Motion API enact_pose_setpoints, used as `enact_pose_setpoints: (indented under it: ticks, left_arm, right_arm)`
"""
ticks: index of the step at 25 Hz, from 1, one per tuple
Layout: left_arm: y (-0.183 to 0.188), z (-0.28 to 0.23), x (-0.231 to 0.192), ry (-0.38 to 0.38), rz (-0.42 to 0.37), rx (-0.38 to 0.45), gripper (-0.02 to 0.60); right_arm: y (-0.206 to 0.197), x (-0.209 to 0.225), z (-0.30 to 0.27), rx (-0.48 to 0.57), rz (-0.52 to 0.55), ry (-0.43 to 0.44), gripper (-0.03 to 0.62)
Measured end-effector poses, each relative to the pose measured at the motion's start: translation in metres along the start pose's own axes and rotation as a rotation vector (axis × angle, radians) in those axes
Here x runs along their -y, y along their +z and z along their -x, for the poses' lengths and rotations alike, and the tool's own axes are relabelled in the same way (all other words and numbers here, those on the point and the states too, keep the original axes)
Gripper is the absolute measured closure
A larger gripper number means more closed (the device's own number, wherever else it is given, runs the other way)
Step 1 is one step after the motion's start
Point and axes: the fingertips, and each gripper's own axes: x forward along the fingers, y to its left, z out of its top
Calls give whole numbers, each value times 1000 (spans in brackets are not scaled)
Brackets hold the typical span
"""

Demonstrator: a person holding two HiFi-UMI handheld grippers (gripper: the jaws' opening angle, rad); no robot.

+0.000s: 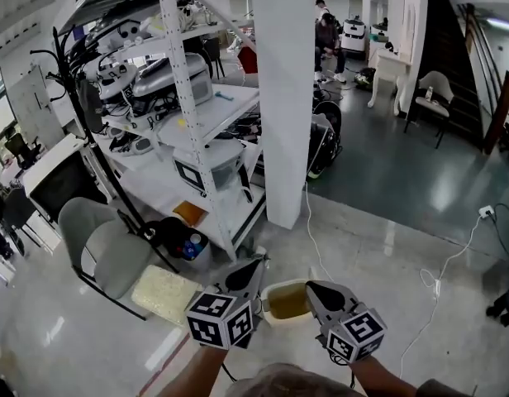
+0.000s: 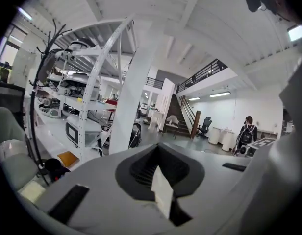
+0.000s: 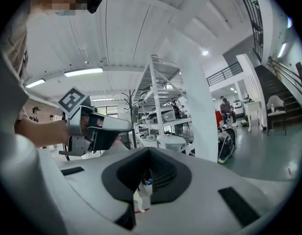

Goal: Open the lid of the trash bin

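A small pale trash bin (image 1: 286,302) with a yellowish top stands on the floor, low in the head view; I cannot make out its lid. My left gripper (image 1: 251,268) is held just left of the bin and my right gripper (image 1: 313,289) just right of it, both above it and pointing forward. Each gripper's jaws are pressed together with nothing held. In the left gripper view the left gripper (image 2: 160,177) faces the room and the bin is hidden. The right gripper (image 3: 147,177) view shows the left gripper (image 3: 94,129) in a hand.
A white pillar (image 1: 285,98) rises just ahead. A white shelf rack (image 1: 184,114) full of equipment stands to the left, with a grey chair (image 1: 102,242) and a pale foam slab (image 1: 165,294) near it. White cables (image 1: 440,263) trail across the floor at right. People sit far back.
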Motion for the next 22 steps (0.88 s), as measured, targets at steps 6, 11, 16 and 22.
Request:
enact_pose_setpoints:
  ticks: [6,11,16,22]
  left_arm:
    - [-5,27,9,50,-125,126,586]
    - [-24,37,9,56,-148,191,586]
    - [-35,42,9,66,-150,209,586]
    - [-37,41,9,79,-143,205,586]
  right_arm:
    - [8,-2,6,36,4,-32,560]
    - [10,-4,10,44,19,-30,560]
    - [8,0,12,44,3,-55,560]
    - [11,1,12,53,12,-50,563]
